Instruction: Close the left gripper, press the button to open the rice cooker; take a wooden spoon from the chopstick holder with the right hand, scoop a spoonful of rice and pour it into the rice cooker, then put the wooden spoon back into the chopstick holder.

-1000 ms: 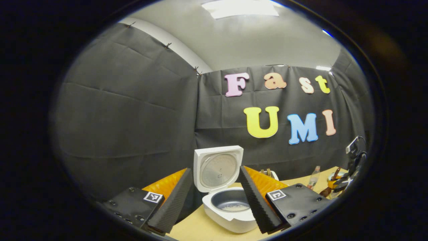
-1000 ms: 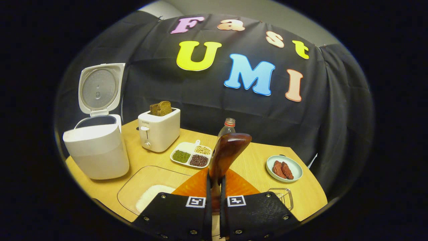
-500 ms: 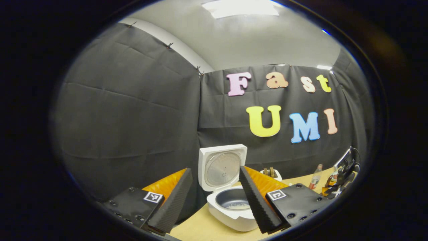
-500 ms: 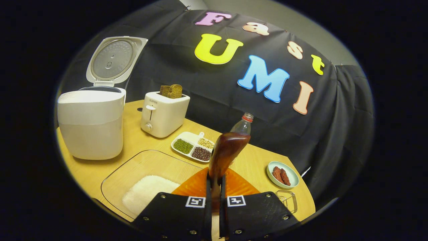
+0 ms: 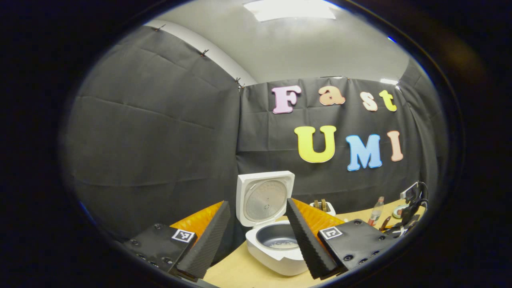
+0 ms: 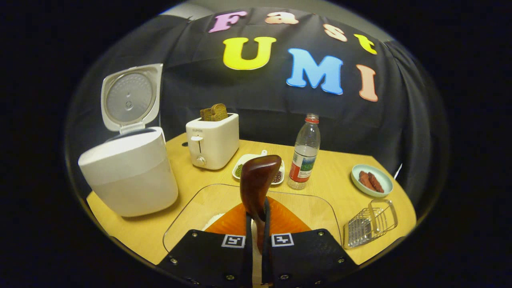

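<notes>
The right gripper [image 6: 256,224] squeezes the wooden spoon [image 6: 257,185] tight between its 2 fingers. The spoon is dark, shiny brown, and its bowl looks empty. It sits just over the clear tray [image 6: 208,204] that holds white rice, right of the rice cooker [image 6: 130,176]. The cooker lid [image 6: 129,96] stands up, so the button step is done. Some rice already lies in the pot [image 5: 276,241]. I think putting the spoon back is left. The left gripper [image 5: 256,236] waits with its fingers spread, in front of the cooker.

Wooden table [image 6: 328,180]: rice cooker [image 6: 130,180], toaster [image 6: 213,140], bottle [image 6: 304,154], glass tray [image 6: 208,204], plate [image 6: 372,182].
</notes>
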Tool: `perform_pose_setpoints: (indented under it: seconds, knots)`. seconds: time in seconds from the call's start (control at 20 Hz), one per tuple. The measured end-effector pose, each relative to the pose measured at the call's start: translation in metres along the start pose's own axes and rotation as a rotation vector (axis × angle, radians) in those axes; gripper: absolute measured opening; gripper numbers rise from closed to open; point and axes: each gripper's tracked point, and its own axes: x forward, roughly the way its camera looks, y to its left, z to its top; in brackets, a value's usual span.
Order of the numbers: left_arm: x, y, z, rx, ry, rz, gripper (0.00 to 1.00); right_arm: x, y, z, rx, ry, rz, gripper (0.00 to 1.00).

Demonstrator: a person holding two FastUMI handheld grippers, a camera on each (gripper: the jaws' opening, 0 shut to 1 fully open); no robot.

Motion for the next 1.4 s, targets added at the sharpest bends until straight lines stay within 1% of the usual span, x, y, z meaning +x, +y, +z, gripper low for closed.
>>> perform_pose_setpoints:
  seconds: [0.1,0.25,0.3,0.35,0.45,0.5,0.55,0.7,0.75,0.8,0.85,1.0,1.2,1.4]
  knots:
    - [-0.001,-0.003,-0.002,0.008,0.004,-0.003,0.97,0.000,-0.008,0.002,0.129,0.008,0.015,0.10]
    - [-0.002,-0.011,-0.003,0.004,0.013,-0.016,0.97,-0.001,-0.014,0.001,0.254,0.024,0.050,0.10]
    - [-0.002,-0.013,-0.001,0.004,0.011,-0.021,0.96,-0.001,-0.018,0.000,0.300,0.031,0.054,0.09]
    - [-0.003,-0.015,0.000,0.006,0.009,-0.025,0.97,0.000,-0.021,-0.001,0.356,0.039,0.064,0.10]
    - [-0.002,-0.019,0.000,0.019,0.007,-0.031,0.96,0.001,-0.032,-0.004,0.475,0.062,0.069,0.10]
    - [-0.003,-0.019,0.002,0.029,0.002,-0.033,0.97,0.001,-0.037,-0.004,0.533,0.073,0.075,0.09]
    - [-0.003,-0.019,0.004,0.038,-0.002,-0.034,0.96,0.000,-0.041,-0.004,0.586,0.078,0.079,0.09]
    - [-0.007,-0.023,0.002,0.042,-0.006,-0.034,0.97,-0.005,-0.049,0.005,0.716,0.066,0.102,0.09]
    - [-0.008,-0.023,0.002,0.035,-0.003,-0.035,0.98,-0.007,-0.051,0.008,0.751,0.060,0.110,0.10]
    - [-0.008,-0.023,0.001,0.031,-0.002,-0.033,0.96,-0.009,-0.055,0.012,0.783,0.057,0.115,0.09]
    - [-0.007,-0.021,0.000,0.031,-0.002,-0.030,0.98,-0.012,-0.057,0.016,0.820,0.054,0.125,0.09]
    - [-0.007,-0.020,-0.005,0.019,0.001,-0.025,0.98,-0.020,-0.060,0.031,0.927,0.042,0.163,0.09]
    - [-0.006,-0.019,-0.012,-0.014,0.009,-0.018,0.98,-0.024,-0.061,0.050,1.030,0.050,0.201,0.09]
    - [-0.008,-0.011,-0.022,-0.036,0.026,-0.005,0.98,-0.029,-0.037,0.080,1.100,0.050,0.287,0.09]
